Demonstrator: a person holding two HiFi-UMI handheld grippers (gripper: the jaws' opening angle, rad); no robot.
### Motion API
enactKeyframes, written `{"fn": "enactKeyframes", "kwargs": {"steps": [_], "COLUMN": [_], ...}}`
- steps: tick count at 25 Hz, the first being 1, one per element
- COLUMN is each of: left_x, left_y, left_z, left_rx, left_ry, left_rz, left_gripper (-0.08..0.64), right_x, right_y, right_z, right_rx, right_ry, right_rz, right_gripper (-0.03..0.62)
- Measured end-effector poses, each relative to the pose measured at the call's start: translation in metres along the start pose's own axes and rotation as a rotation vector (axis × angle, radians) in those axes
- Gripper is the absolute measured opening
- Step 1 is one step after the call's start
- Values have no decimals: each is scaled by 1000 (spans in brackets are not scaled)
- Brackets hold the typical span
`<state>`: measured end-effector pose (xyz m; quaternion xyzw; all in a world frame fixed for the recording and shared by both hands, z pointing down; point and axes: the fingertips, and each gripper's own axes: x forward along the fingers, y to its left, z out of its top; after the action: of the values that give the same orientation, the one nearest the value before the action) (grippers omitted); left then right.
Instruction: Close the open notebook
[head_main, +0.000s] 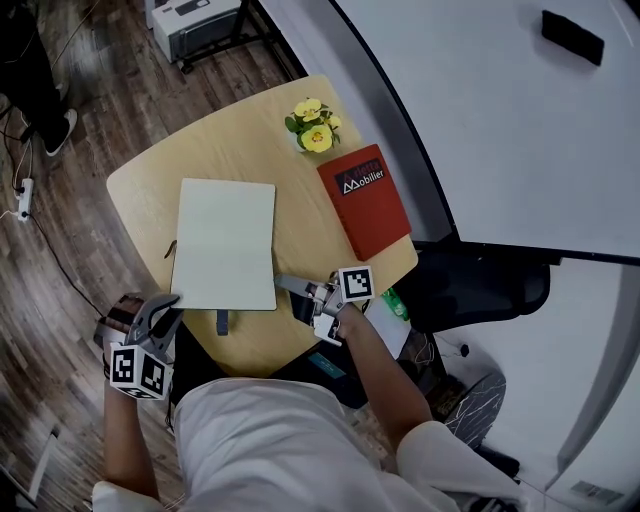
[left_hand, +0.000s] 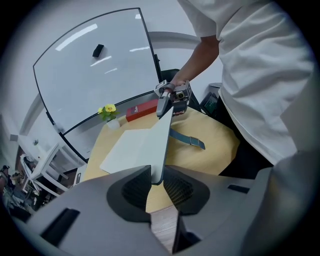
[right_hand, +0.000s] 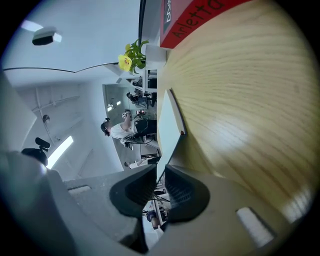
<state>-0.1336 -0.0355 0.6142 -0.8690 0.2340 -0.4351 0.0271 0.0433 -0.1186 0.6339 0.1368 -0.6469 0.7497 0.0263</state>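
Note:
The open notebook (head_main: 225, 245) lies on the round wooden table (head_main: 230, 140), white pages up. Its near leaf (left_hand: 162, 135) stands raised on edge, with a gripper at each of its two near corners. My left gripper (head_main: 165, 308) is at the near left corner, and in the left gripper view its pads (left_hand: 156, 182) are closed against the leaf's edge. My right gripper (head_main: 290, 287), also seen as (left_hand: 167, 100), is shut on the near right corner, and the thin leaf (right_hand: 167, 130) rises between its pads (right_hand: 161, 182). A blue strap (left_hand: 189, 139) lies on the table beside the leaf.
A red book (head_main: 367, 200) lies to the right of the notebook. A small pot of yellow flowers (head_main: 315, 125) stands at the table's far edge. A large white desk (head_main: 500, 120) borders the table on the right, with a black chair (head_main: 480, 285) under it.

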Motion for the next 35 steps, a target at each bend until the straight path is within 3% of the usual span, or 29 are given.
{"fn": "enactKeyframes", "kwargs": {"steps": [3,5,9,13,17,22,26,35], "left_x": [-2,-5,-11,-12,-13,-8,-4,12], "left_y": [5,12,35,56,70,88,106,140], "left_z": [5,9,20,29,32,36,39,39], "left_rx": [-1,2,1,10,-1,-31,-64,-111], "left_ry": [-9,-19,-36,-46,-46,-42,-49,-32], "left_rz": [-1,1,27,31,11,-8,-7,-10], "left_gripper": [74,69,49,37,32,32,34,49], "right_x": [-18,-28,-33,-37,-40,-42,-37,-36], "right_y": [5,16,50,89,120,138,140,128], "right_z": [9,20,35,50,56,54,56,67], "right_rx": [-12,-97,-371,-704,-1035,-1317,-1418,-1407], "right_ry": [-57,-111,-190,-333,-473,-574,-609,-696], "right_rz": [7,13,-3,-60,-153,-294,-400,-489], "right_gripper": [46,46,46,44,44,44,44,46]}}
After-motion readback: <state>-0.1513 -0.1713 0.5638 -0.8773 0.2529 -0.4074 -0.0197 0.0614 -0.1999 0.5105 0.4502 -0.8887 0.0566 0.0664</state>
